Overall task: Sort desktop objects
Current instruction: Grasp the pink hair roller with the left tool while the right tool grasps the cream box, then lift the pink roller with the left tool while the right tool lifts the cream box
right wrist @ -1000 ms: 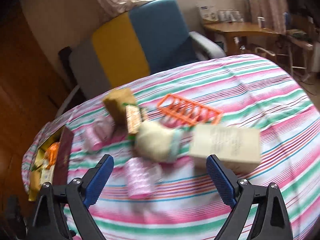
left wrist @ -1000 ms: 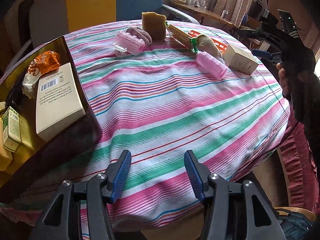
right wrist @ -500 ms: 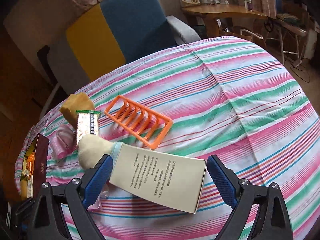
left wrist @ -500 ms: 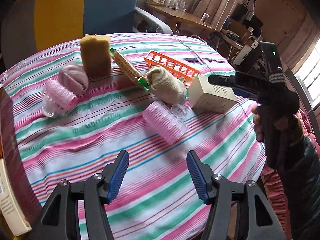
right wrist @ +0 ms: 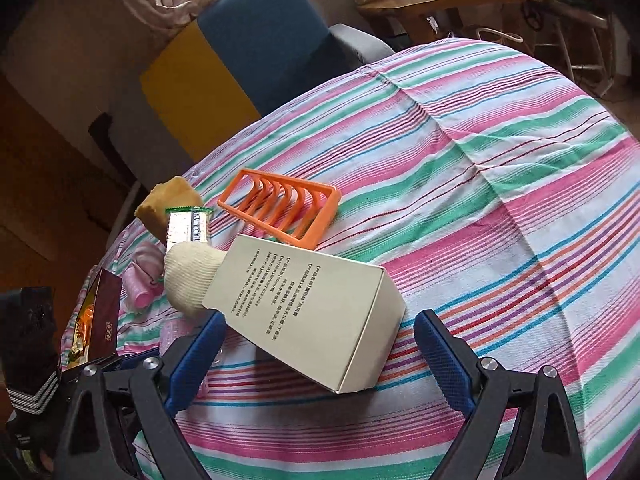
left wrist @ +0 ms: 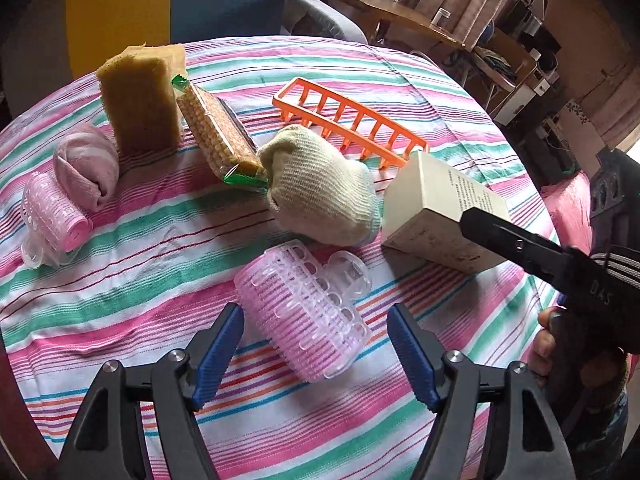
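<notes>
My left gripper (left wrist: pixel 316 348) is open, its blue fingers on either side of a pink hair roller (left wrist: pixel 300 316) lying on the striped tablecloth (left wrist: pixel 140 280). My right gripper (right wrist: pixel 320 360) is open around the near end of a white carton box (right wrist: pixel 308 312), which also shows in the left wrist view (left wrist: pixel 440 208). Beyond lie a cream knitted glove (left wrist: pixel 320 192), an orange rack (left wrist: pixel 348 120), a snack bar (left wrist: pixel 216 136), a sponge (left wrist: pixel 140 100), a rolled pink cloth (left wrist: pixel 86 166) and a second roller (left wrist: pixel 52 216).
A dark red tray (right wrist: pixel 102 320) with packets stands at the table's left edge. A blue and yellow armchair (right wrist: pixel 240 60) stands behind the table. A wooden desk (right wrist: pixel 440 0) is at the back right. The tablecloth edge drops off close to both grippers.
Both grippers have moved forward. The left now has its fingers around the near pink roller. The right has closed in on the white box, which now sits between its fingers.
</notes>
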`<state>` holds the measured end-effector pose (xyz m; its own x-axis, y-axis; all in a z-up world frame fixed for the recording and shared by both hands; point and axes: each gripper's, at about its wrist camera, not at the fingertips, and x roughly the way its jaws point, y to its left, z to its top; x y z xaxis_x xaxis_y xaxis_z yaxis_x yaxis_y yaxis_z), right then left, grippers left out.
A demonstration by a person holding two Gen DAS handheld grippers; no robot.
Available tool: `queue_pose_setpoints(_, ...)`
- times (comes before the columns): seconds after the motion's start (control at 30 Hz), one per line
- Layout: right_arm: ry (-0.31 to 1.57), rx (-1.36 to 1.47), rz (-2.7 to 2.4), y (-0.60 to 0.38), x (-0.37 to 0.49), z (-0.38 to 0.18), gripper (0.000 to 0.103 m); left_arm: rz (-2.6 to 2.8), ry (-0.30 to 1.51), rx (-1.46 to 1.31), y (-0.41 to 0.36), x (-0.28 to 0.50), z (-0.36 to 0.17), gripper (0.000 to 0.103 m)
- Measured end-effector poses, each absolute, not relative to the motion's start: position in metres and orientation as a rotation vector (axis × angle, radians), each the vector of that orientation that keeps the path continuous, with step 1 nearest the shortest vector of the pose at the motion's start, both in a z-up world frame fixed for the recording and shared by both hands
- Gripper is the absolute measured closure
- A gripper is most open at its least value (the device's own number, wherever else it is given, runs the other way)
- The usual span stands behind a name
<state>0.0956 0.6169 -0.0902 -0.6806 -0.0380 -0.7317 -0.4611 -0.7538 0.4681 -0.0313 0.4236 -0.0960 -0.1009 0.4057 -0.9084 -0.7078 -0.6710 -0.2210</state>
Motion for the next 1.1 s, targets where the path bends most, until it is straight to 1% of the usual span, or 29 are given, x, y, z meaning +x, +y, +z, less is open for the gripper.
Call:
queue_pose_setpoints(0.1, 0.937, -1.075, 2.514, 0.617, 0.093, -0.086, 0.007, 1.866, 0.365, -1.396, 0.42, -0.033, -0.1, 0.043)
queue_pose_setpoints(0.13, 0.913, -1.073, 2.521, 0.616, 0.091, -0.085, 0.007, 1.862, 0.372, -1.39, 0.417, -0.032, -0.099, 0.05)
queue_pose_setpoints(0.17, 0.883, -1.075, 2.528, 0.614, 0.089, -0.085, 0.009, 1.856, 0.379, -1.386, 0.414, -0.032, -0.099, 0.052)
queue_pose_setpoints(0.2, 0.852, -1.078, 2.534, 0.611, 0.087, -0.084, 0.014, 1.85, 0.378, -1.382, 0.41, -0.032, -0.1, 0.053)
queue_pose_setpoints(0.23, 0.827, -1.077, 2.543, 0.608, 0.086, -0.083, 0.016, 1.844, 0.376, -1.38, 0.406, -0.032, -0.1, 0.054)
queue_pose_setpoints(0.33, 0.773, -1.087, 2.569, 0.597, 0.086, -0.078, 0.023, 1.831, 0.378, -1.364, 0.392, -0.028, -0.099, 0.054)
queue_pose_setpoints(0.43, 0.788, -1.124, 2.574, 0.587, 0.088, -0.077, 0.024, 1.809, 0.388, -1.352, 0.38, -0.021, -0.097, 0.054)
queue_pose_setpoints(0.53, 0.848, -1.168, 2.576, 0.572, 0.093, -0.082, 0.021, 1.794, 0.386, -1.355, 0.361, -0.012, -0.095, 0.054)
queue_pose_setpoints(0.73, 0.963, -1.247, 2.589, 0.526, 0.107, -0.096, 0.02, 1.792, 0.346, -1.379, 0.317, 0.002, -0.093, 0.054)
queue_pose_setpoints(0.9, 1.001, -1.308, 2.65, 0.477, 0.116, -0.098, 0.018, 1.831, 0.319, -1.382, 0.278, 0.009, -0.091, 0.054)
queue_pose_setpoints(1.0, 0.977, -1.342, 2.66, 0.453, 0.121, -0.094, 0.015, 1.85, 0.309, -1.367, 0.261, 0.013, -0.09, 0.054)
queue_pose_setpoints(1.1, 0.878, -1.297, 2.631, 0.445, 0.13, -0.083, 0.011, 1.867, 0.322, -1.341, 0.253, 0.017, -0.092, 0.054)
